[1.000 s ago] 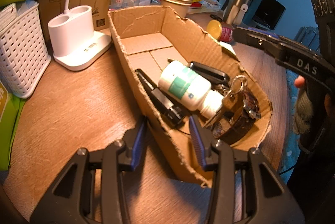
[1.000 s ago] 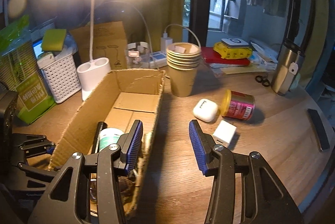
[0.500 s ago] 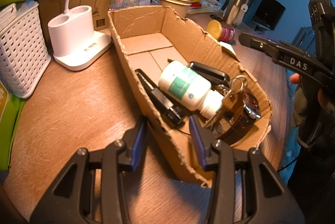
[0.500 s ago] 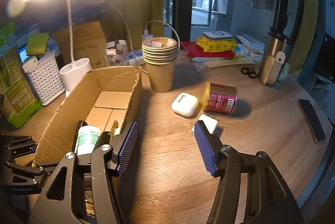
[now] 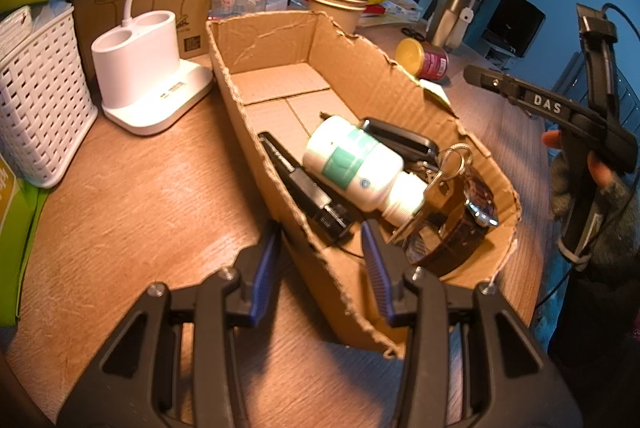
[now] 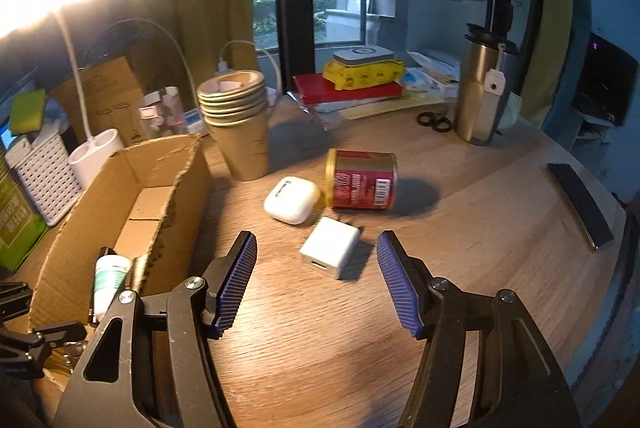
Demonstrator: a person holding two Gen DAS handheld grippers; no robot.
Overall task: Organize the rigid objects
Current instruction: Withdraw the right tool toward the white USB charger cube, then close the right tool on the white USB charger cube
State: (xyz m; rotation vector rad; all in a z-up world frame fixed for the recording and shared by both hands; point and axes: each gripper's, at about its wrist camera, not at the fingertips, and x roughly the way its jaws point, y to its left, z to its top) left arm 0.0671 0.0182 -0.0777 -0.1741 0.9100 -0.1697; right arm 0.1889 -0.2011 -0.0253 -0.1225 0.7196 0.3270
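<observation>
**Right wrist view: jaws spreading over the charger cube**

My right gripper (image 6: 316, 237) points down at a slant toward the wooden table (image 6: 460, 228). Its jaws are opening, and its blue ribbed pads (image 6: 236, 276) touch nothing. The small white square charger cube (image 6: 330, 252) lies flat on the wood just ahead of the tips, framed in the gap between them. Just beyond it are the white rounded earbud case (image 6: 292, 198) and the red tin can with a gold lid (image 6: 362, 180), which is on its side. The two are touching or nearly so.

My left gripper (image 5: 320, 228) also tilts downward. It is partly open and straddles the near wall of the torn brown cardboard box (image 5: 360, 68), one pad outside and one inside, with neither pressing on the card. Inside the box, the white pill bottle with a green label (image 5: 352, 164) lies on its side, with a ring of keys (image 5: 452, 160) and a dark-strapped wristwatch (image 5: 460, 224) at its capped end.

From the left wrist I see my right hand (image 5: 572, 180), in a grey fingerless glove, to the right of the box.

A second ago the right tool's left finger overlapped the box rim. It has since swung over the open table toward the cube, with a wider gap. The left tool has not moved.
</observation>
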